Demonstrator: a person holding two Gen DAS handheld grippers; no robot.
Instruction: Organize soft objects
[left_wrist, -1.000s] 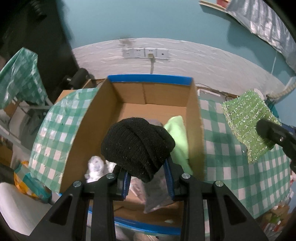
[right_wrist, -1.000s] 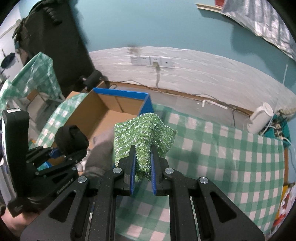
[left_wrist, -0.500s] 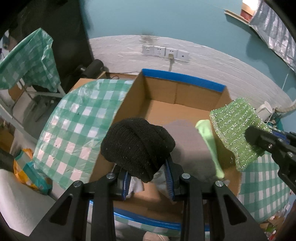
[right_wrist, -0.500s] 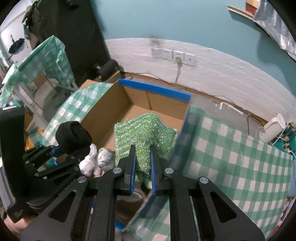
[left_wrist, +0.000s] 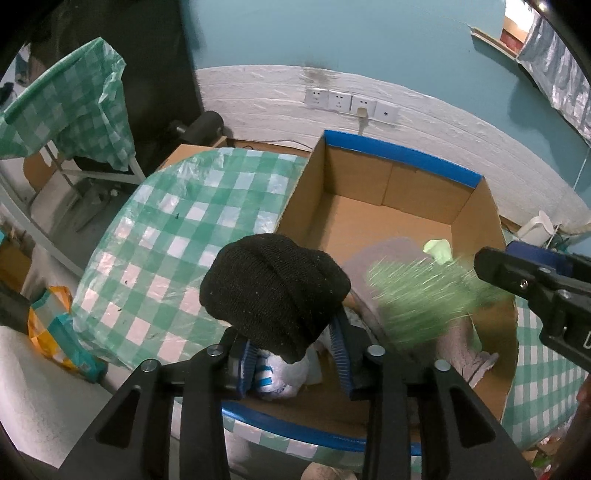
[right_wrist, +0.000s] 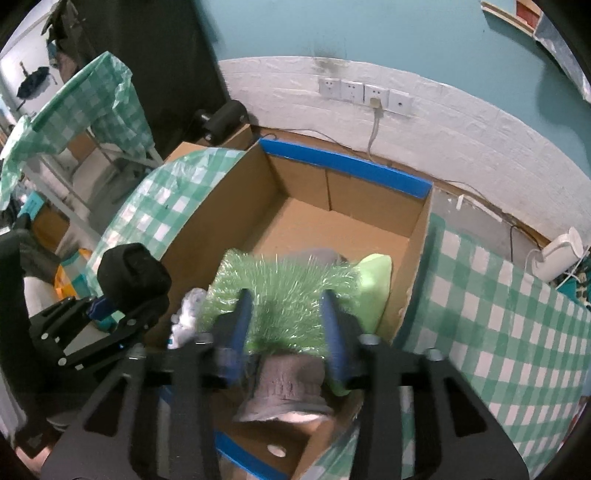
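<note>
Both tools over the open box, one hat gripped, one green cloth let go.

I see the table (right_wrist: 491, 295), under its green-checked cover, carrying a cardboard box (left_wrist: 476, 221) with blue-taped rims at its back edge. Inside the box lie a grey cloth (right_wrist: 288, 384), a pale green item (right_wrist: 376, 280) and a white-and-blue bundle (left_wrist: 273, 376). My right tool (right_wrist: 286, 317) is spreading its jaws; the sparkly green cloth (right_wrist: 284, 288) sits blurred between them over the box, apparently loose. My left tool (left_wrist: 295, 354) is opening too, though the black knit hat (left_wrist: 273, 288) is between its pads above the box's near left corner.
</note>
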